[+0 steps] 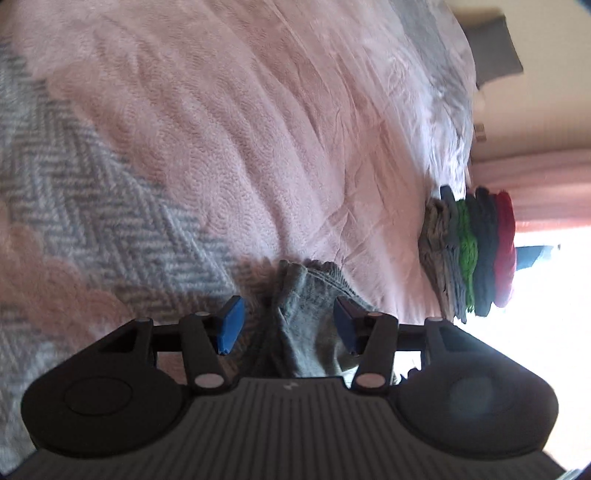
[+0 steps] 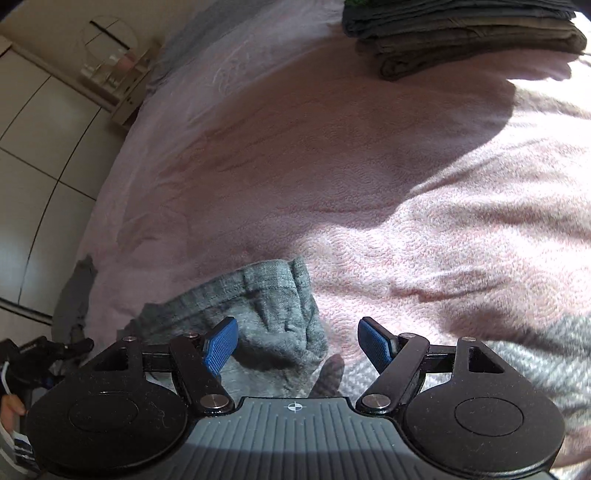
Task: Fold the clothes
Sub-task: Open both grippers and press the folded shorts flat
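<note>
While blurred: one grey garment [image 1: 314, 317], roughly five folded clothes [image 1: 471, 251] stacked.

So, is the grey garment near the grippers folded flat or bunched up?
Bunched up: the grey garment lies in loose wrinkles on the pink blanket, unlike the flat folded stack.

Pink blanket [image 2: 332, 147] mostly open; folded stack [image 2: 461, 33] blocks far edge, grey garment [image 2: 266, 314] bunched near.

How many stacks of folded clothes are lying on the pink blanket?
1, probably: the stack of folded clothes with green and red layers at the right edge in the left wrist view seems the same as the dark pile at the top of the right wrist view. More may lie outside view.
</note>
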The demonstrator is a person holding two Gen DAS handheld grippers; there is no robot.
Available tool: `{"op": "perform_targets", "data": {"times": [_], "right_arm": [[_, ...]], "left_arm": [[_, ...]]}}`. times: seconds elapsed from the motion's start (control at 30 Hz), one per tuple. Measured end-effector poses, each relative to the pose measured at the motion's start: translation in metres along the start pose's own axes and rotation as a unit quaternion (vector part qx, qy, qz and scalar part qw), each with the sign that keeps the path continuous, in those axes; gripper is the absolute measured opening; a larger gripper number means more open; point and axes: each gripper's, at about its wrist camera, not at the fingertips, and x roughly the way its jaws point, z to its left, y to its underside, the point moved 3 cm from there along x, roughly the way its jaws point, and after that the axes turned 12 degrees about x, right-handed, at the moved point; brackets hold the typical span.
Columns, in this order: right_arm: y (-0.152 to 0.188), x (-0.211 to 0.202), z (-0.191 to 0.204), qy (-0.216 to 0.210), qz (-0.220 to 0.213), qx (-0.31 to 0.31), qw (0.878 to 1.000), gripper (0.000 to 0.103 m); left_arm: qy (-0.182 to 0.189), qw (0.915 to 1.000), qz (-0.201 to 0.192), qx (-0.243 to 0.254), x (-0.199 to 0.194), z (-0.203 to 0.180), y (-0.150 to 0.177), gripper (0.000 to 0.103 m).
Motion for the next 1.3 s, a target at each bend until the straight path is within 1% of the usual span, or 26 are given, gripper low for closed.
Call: {"op": "perform_targets", "data": {"times": [0.03, 0.13, 0.17, 0.2, 0.23, 0.27, 0.3, 0.43, 0.53, 0.67, 0.77, 0.83, 0.9, 0.93, 0.97, 1.0, 1.03, 1.07, 1.13, 1.17, 1.2, 1.23, 1.27, 1.3], "right_arm": [[-0.001, 0.006, -0.002, -0.002, -0.003, -0.008, 1.0, 0.075], [-0.004, 0.028, -0.009, -0.023, -0.008, 0.009, 1.0, 0.075], [-0.004, 0.032, -0.01, -0.033, -0.005, 0.016, 0.999, 0.07], [-0.003, 0.035, -0.01, -0.043, 0.002, 0.024, 0.999, 0.043], [-0.002, 0.037, -0.011, -0.052, 0.008, 0.031, 0.998, 0.019], [-0.002, 0.037, -0.012, -0.06, 0.01, 0.037, 0.997, 0.014], [-0.002, 0.033, -0.012, -0.065, 0.002, 0.04, 0.997, 0.006], [-0.005, 0.005, -0.019, -0.075, -0.03, 0.057, 0.995, 0.004], [-0.009, -0.007, -0.02, -0.076, -0.037, 0.063, 0.994, 0.004], [-0.012, -0.007, -0.023, -0.057, -0.036, 0.057, 0.996, 0.004], [-0.01, 0.002, -0.024, -0.038, -0.031, 0.056, 0.997, 0.005], [-0.008, 0.01, -0.024, -0.02, -0.031, 0.054, 0.998, 0.005], [-0.006, 0.016, -0.022, -0.005, -0.033, 0.058, 0.998, 0.005], [-0.004, 0.016, -0.022, 0.004, -0.037, 0.063, 0.997, 0.022], [-0.002, 0.011, -0.021, 0.02, -0.052, 0.064, 0.996, 0.036], [0.001, 0.006, -0.02, 0.035, -0.066, 0.065, 0.995, 0.067], [0.004, -0.001, -0.018, 0.049, -0.083, 0.063, 0.993, 0.07], [0.009, -0.011, -0.014, 0.061, -0.102, 0.051, 0.992, 0.07], [0.026, -0.027, -0.002, 0.087, -0.12, 0.028, 0.989, 0.069], [0.037, -0.033, 0.006, 0.096, -0.123, 0.014, 0.988, 0.067], [0.049, -0.034, 0.017, 0.096, -0.121, -0.004, 0.988, 0.061], [0.062, -0.035, 0.027, 0.097, -0.119, -0.023, 0.988, 0.058], [0.075, -0.036, 0.038, 0.098, -0.116, -0.041, 0.988, 0.058], [0.087, -0.034, 0.049, 0.097, -0.113, -0.06, 0.987, 0.055]], "left_arm": [[0.004, 1.0, 0.001, 0.005, 0.005, 0.001, -0.001, 0.045], [0.019, 0.9998, 0.003, 0.005, 0.022, 0.004, -0.004, 0.027], [0.023, 0.9997, 0.005, 0.005, 0.025, 0.007, -0.006, 0.007], [0.025, 0.9997, 0.004, 0.008, 0.026, 0.007, -0.007, 0.003], [0.026, 0.9996, 0.001, 0.012, 0.026, 0.006, -0.008, 0.003], [0.028, 0.9995, -0.002, 0.016, 0.026, 0.005, -0.009, 0.002], [0.029, 0.9993, -0.006, 0.023, 0.024, 0.003, -0.01, 0.002], [0.033, 0.9972, -0.02, 0.064, 0.015, -0.011, -0.019, 0.002], [0.03, 0.9947, -0.019, 0.096, 0.019, -0.023, -0.023, 0.002], [0.02, 0.9916, -0.015, 0.127, 0.028, -0.032, -0.028, 0.002], [-0.001, 0.9888, -0.009, 0.149, 0.038, -0.033, -0.029, 0.002], [-0.027, 0.9867, -0.002, 0.16, 0.045, -0.031, -0.027, 0.005], [-0.048, 0.9859, 0.0, 0.161, 0.049, -0.028, -0.024, 0.016], [-0.049, 0.9876, -0.003, 0.149, 0.045, -0.026, -0.022, 0.018], [-0.05, 0.9895, -0.006, 0.136, 0.039, -0.024, -0.02, 0.025], [-0.055, 0.991, -0.011, 0.122, 0.029, -0.022, -0.017, 0.028], [-0.063, 0.9913, -0.02, 0.114, 0.017, -0.022, -0.012, 0.028], [-0.074, 0.9892, -0.03, 0.123, 0.004, -0.027, -0.004, 0.028], [-0.1, 0.9812, -0.05, 0.157, -0.025, -0.043, 0.013, 0.027], [-0.108, 0.9763, -0.053, 0.18, -0.035, -0.053, 0.023, 0.024], [-0.114, 0.9706, -0.052, 0.205, -0.041, -0.064, 0.033, 0.017], [-0.12, 0.9642, -0.051, 0.231, -0.047, -0.075, 0.044, 0.014], [-0.125, 0.9595, -0.047, 0.248, -0.046, -0.08, 0.053, 0.011], [-0.129, 0.956, -0.043, 0.26, -0.041, -0.081, 0.06, 0.008]]}}
